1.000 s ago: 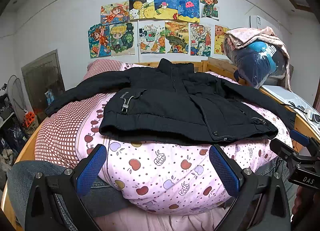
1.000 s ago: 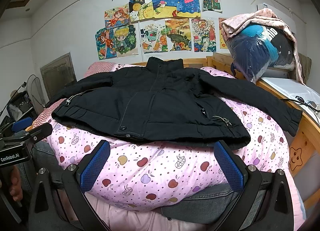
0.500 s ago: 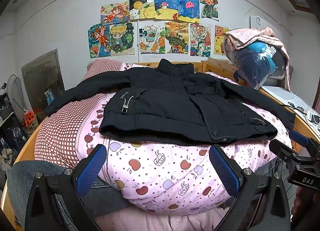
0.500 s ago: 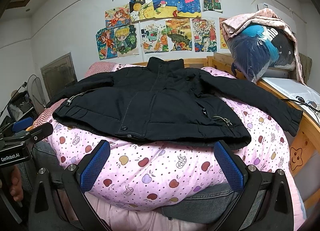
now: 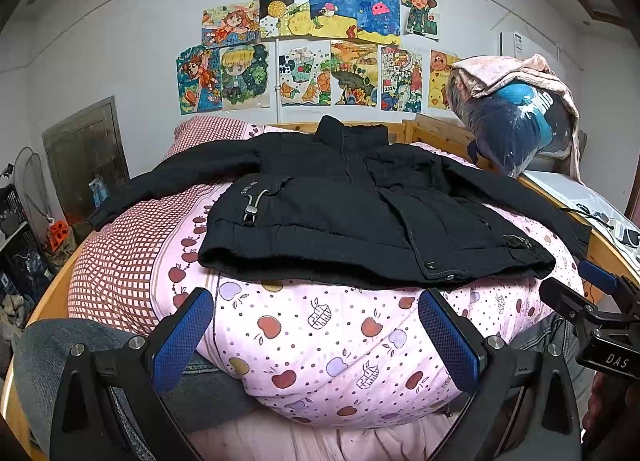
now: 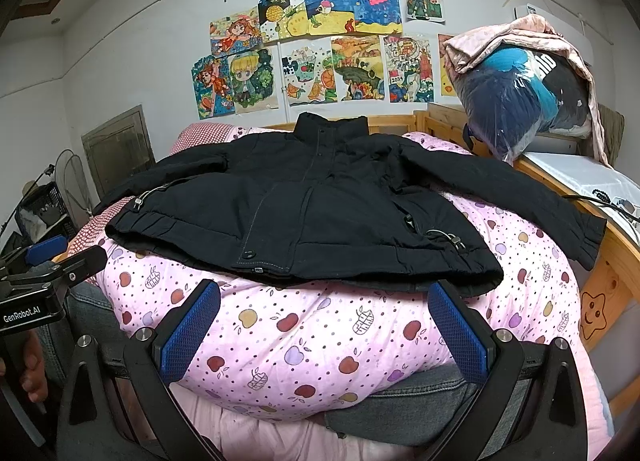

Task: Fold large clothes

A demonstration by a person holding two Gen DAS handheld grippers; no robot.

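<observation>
Folding looks barely started, as a judgement: one black jacket (image 5: 360,213) lies face up on the apple-print quilt (image 5: 320,341) of a bed, collar toward the far wall, both sleeves spread out to the sides, and only its bottom hem seems doubled under, so the sleeves and body remain to be folded. Two grippers wait low at the near edge of the quilt, clear of the cloth: the left gripper (image 5: 316,337) and the right gripper (image 6: 324,329) each have their blue pads wide apart and hold nothing.
</observation>
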